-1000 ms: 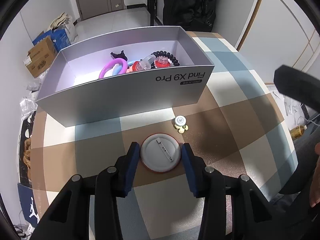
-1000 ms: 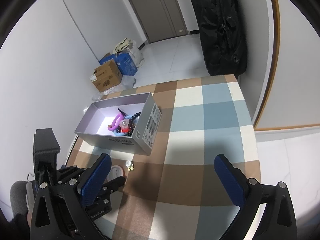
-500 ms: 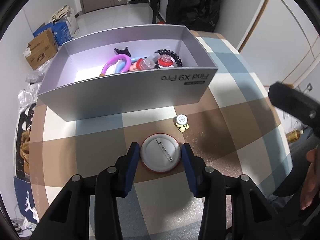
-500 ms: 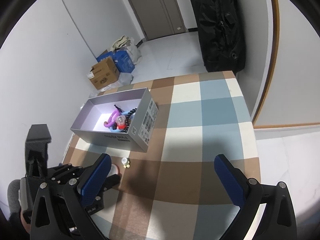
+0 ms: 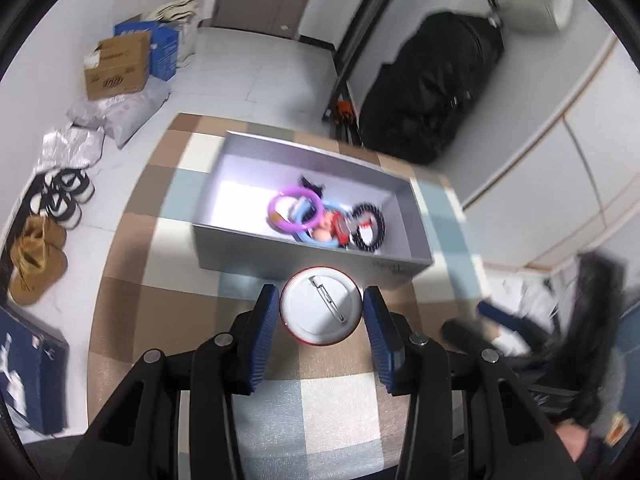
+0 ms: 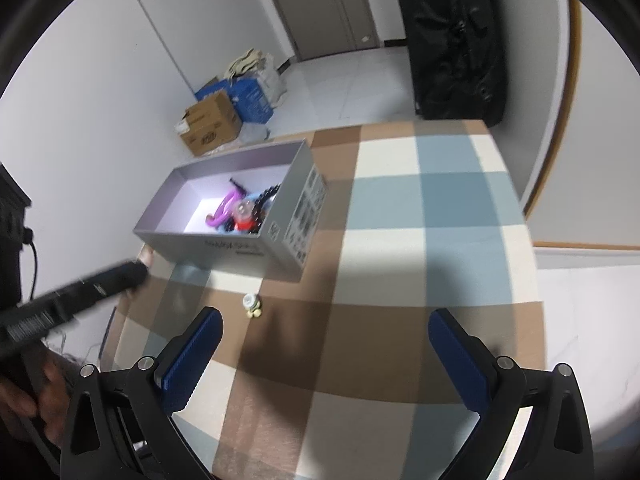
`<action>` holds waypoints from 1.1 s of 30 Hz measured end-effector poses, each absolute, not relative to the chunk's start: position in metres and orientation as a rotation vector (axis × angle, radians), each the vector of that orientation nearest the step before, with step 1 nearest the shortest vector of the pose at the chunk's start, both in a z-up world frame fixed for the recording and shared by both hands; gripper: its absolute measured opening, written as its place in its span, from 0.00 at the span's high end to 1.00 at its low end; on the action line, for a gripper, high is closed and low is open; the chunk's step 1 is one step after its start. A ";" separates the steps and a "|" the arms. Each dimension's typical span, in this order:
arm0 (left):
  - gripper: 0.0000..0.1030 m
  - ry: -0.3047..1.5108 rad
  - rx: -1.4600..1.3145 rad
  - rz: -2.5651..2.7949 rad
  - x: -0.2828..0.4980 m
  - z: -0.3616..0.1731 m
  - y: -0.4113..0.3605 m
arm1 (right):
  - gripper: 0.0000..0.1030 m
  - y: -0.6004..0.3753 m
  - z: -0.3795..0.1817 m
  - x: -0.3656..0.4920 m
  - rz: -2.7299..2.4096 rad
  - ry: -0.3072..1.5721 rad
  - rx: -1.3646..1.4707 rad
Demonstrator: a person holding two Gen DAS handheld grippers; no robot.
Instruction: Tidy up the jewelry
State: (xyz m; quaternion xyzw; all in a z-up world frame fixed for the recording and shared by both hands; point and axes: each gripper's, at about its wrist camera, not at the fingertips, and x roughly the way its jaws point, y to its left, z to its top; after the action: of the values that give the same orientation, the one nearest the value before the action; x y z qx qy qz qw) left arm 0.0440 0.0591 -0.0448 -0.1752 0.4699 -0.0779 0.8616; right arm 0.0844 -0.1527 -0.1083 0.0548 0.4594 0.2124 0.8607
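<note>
Left wrist view: the left claw (image 5: 322,312) pinches a round badge (image 5: 321,306) between its blue pads, white back and pin facing the camera, red rim showing at the edge. The badge hangs in the air just short of the near wall of the grey box (image 5: 312,224), which sits on the checked surface (image 5: 132,304). Inside the box, toward its right end, lie a purple ring (image 5: 295,213), a blue ring (image 5: 304,236), a black bead bracelet (image 5: 370,227) and some red bits tangled between them; the left half of the box floor is bare and brightly lit. In the right wrist view the right claw (image 6: 325,350) is spread wide with nothing between its pads, hovering over the brown and cream squares. A small yellowish charm (image 6: 253,306) lies on the surface just ahead of its left pad, a little in front of the box. At the left edge of that view the left tool shows as a dark blur, a hand (image 6: 24,396) gripping it. Cardboard boxes (image 6: 210,128) stand on the floor beyond, and a black bag (image 6: 454,36) leans against the wall.
</note>
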 end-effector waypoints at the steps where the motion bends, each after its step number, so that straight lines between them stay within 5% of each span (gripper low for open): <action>1: 0.64 0.982 -0.405 -0.165 0.044 -0.044 0.066 | 0.00 -0.149 -0.110 0.084 0.449 0.971 0.108; 6: 0.64 0.972 -0.492 -0.161 0.050 -0.046 0.084 | 0.04 -0.130 -0.117 0.083 0.476 0.997 0.059; 11: 0.64 0.958 -0.500 -0.161 0.050 -0.045 0.092 | 0.18 -0.108 -0.123 0.084 0.516 1.018 0.009; 16: 0.64 0.965 -0.504 -0.160 0.051 -0.049 0.099 | 0.42 -0.089 -0.131 0.088 0.543 1.038 -0.024; 22: 0.64 0.974 -0.509 -0.151 0.048 -0.052 0.106 | 0.55 -0.074 -0.135 0.090 0.550 1.034 -0.067; 30: 0.64 0.979 -0.514 -0.163 0.047 -0.051 0.106 | 0.88 -0.065 -0.137 0.086 0.540 1.009 -0.141; 33: 0.64 0.977 -0.516 -0.163 0.047 -0.051 0.106 | 0.88 -0.064 -0.137 0.085 0.539 1.004 -0.154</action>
State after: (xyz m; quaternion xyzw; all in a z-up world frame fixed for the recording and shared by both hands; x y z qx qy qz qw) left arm 0.0472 0.1059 -0.0506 -0.2446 0.4636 -0.0774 0.8481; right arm 0.0848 -0.0639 -0.1375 -0.0730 0.4748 0.2550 0.8392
